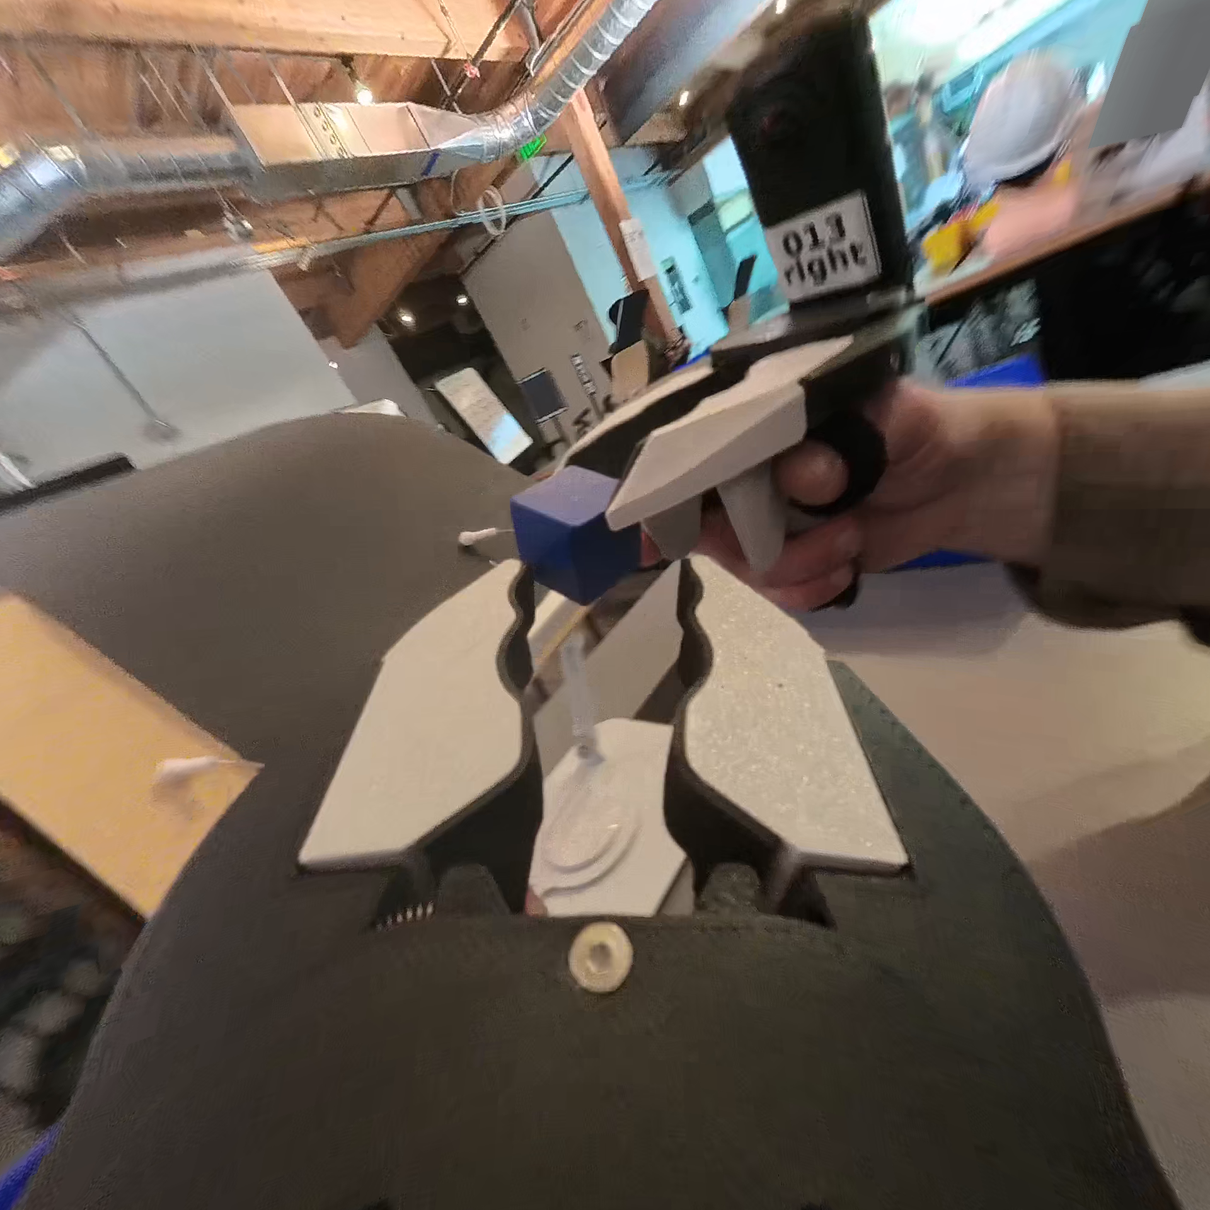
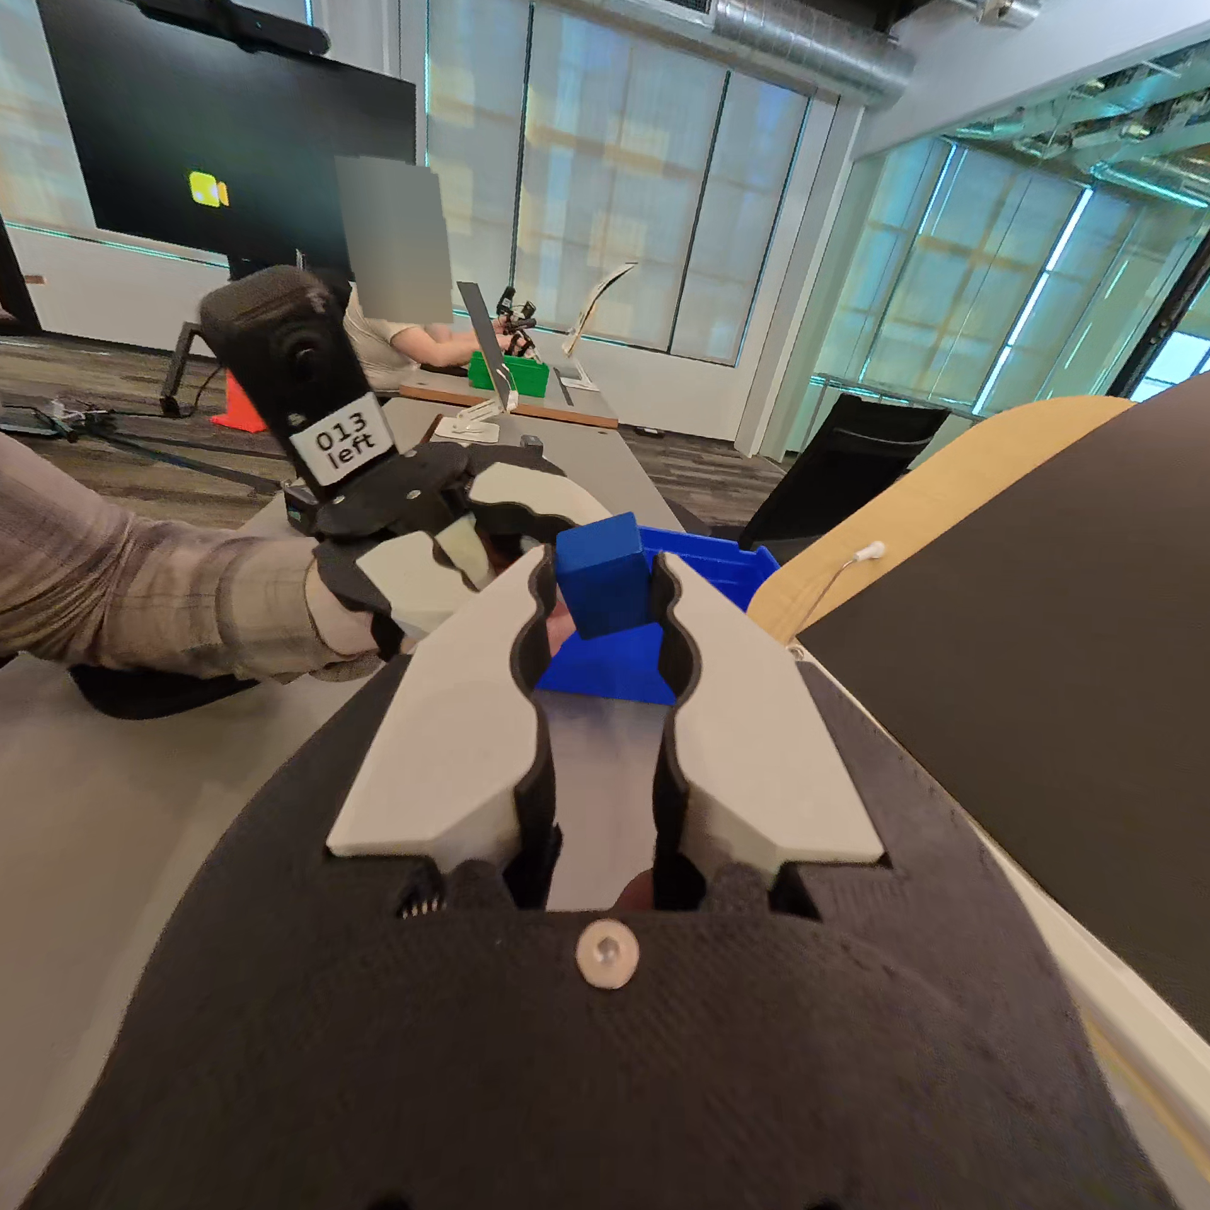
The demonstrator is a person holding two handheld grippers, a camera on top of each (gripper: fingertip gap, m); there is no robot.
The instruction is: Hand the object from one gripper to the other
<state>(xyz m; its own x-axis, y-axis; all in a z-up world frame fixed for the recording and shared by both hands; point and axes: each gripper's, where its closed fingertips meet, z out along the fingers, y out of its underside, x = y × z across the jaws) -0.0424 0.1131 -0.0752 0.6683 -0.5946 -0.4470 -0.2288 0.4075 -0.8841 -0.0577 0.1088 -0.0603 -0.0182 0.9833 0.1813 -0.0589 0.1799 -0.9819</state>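
One blue block (image 2: 605, 576), solid, matte, sharp-edged, longer than wide, plain faces with no marks. It sits tilted between the tips of the right gripper (image 2: 602, 576), both dark wavy inner pads pressed to its sides; the claw is clenched on it, held in the air. In the left wrist view the same block (image 1: 573, 533) shows three faces, the top one lighter, sticking out past the white fingers (image 1: 714, 452) of the right gripper (image 1: 589, 517).

Left gripper (image 1: 602, 583): released, fingers spread with a clear gap, tips just below the block. Left tip looks close to the block's lower edge; cannot tell whether it touches. From the right wrist view the left gripper (image 2: 524, 524) lies just left of the block, its fingers apart, a sleeved hand (image 2: 340, 609) behind it.

Below and behind the block, a blue bin (image 2: 707, 569) on the grey table (image 2: 131, 851). Right of the block, a dark panel (image 2: 1015, 655) with a tan edge and a thin white wire. Far behind the block, a green bin (image 2: 511, 376) on another desk, a seated person, a large dark screen (image 2: 216, 131). An orange cone (image 2: 239, 406) stands on the floor to the far left of the block.
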